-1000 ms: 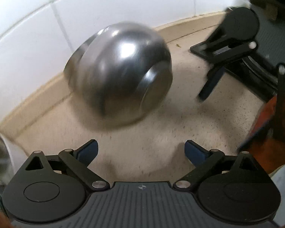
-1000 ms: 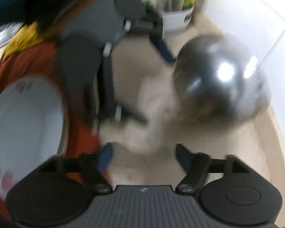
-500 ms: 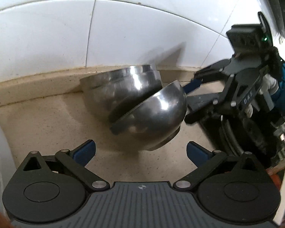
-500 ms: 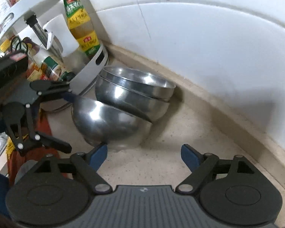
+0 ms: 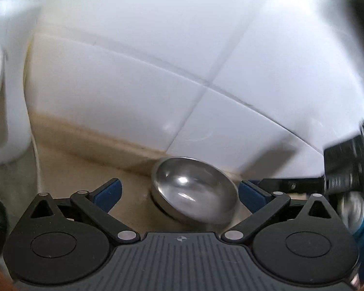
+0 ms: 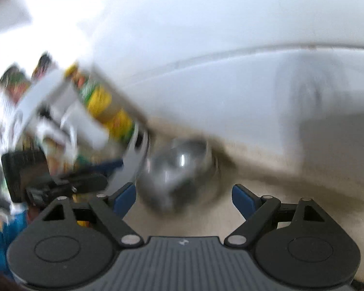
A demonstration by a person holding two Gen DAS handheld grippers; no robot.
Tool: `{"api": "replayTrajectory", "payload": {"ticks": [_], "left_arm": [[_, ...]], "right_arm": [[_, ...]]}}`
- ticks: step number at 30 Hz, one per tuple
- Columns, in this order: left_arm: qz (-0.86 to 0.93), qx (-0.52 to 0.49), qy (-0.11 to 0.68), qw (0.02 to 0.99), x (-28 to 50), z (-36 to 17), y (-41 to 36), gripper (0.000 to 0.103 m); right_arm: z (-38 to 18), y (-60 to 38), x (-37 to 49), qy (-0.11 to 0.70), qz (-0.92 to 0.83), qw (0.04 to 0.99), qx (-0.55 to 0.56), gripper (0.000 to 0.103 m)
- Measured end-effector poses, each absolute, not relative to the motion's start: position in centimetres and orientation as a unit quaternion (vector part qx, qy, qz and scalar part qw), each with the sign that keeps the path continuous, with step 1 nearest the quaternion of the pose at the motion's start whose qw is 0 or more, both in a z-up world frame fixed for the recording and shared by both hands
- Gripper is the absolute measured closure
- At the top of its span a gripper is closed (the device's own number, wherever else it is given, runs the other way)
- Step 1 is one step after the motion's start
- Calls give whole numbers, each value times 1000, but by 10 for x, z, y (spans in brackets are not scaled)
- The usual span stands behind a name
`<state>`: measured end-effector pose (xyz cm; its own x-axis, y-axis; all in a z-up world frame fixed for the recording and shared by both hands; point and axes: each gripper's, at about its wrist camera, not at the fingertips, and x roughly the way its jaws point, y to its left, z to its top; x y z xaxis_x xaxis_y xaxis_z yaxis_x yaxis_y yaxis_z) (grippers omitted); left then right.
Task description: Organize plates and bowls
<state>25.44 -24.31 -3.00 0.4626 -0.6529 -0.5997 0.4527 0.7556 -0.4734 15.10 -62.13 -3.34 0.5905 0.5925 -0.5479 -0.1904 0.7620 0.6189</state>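
Observation:
Steel bowls (image 5: 194,191) sit stacked on the beige counter against the white tiled wall, tilted with the mouth up toward me; they also show, blurred, in the right wrist view (image 6: 179,169). My left gripper (image 5: 179,194) is open and empty, its blue fingertips (image 5: 109,191) either side of the stack, held back from it. My right gripper (image 6: 184,198) is open and empty, just short of the bowls. The right gripper's body (image 5: 344,169) shows at the left view's right edge. The left gripper's body (image 6: 36,172) shows at the right view's left.
A white rack (image 6: 60,111) with sauce bottles (image 6: 106,106) stands left of the bowls; its white edge (image 5: 2,97) fills the left wrist view's left side. The tiled wall (image 5: 182,72) rises right behind the bowls. Both views are motion-blurred.
The bowl that leaned against the stack now sits nested in it. Both grippers have pulled back and tilted up, so the wall fills most of each view.

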Motion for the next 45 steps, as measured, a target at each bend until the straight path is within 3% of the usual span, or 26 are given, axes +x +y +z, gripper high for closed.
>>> {"api": "replayTrajectory", "payload": {"ticks": [4,7,8,9,11,13,14,18,28,34,35,39,42,45], "left_arm": [[-309,-110,460,825,270,-50,-262,5],[-294,-54,498,814,270,-65,-282,9],[-299,-45,509,806,267,-72,-285,15],[-299,-38,517,801,264,-77,-286,22],[-295,-21,508,809,259,-85,-290,27],[-307,-32,515,800,257,-86,-290,42],[-313,-36,521,794,260,-85,-291,46],[-311,-12,513,800,257,-73,-297,45],[-358,-5,461,812,200,5,-283,46],[-374,17,491,787,165,-20,-286,44],[-372,36,480,794,159,-24,-288,43],[-368,91,415,827,144,-23,-279,22],[-383,103,389,832,142,-17,-265,18],[-396,108,388,825,138,-14,-256,18]], "right_arm": [[-61,-599,177,447,198,835,251,23],[-81,-593,187,487,171,811,276,34],[-86,-591,186,499,168,803,280,37],[-89,-590,184,498,173,800,286,50],[-96,-586,177,505,175,791,298,66],[-99,-583,170,500,171,792,305,73],[-99,-581,168,498,168,794,305,73],[-92,-583,163,492,162,796,312,74],[-6,-570,105,461,153,826,286,74],[-16,-551,63,502,112,813,274,73],[-19,-544,59,507,107,818,249,73],[-19,-534,41,499,94,845,170,62],[-12,-543,30,481,96,856,164,52],[-11,-560,18,462,93,864,179,51]]}}
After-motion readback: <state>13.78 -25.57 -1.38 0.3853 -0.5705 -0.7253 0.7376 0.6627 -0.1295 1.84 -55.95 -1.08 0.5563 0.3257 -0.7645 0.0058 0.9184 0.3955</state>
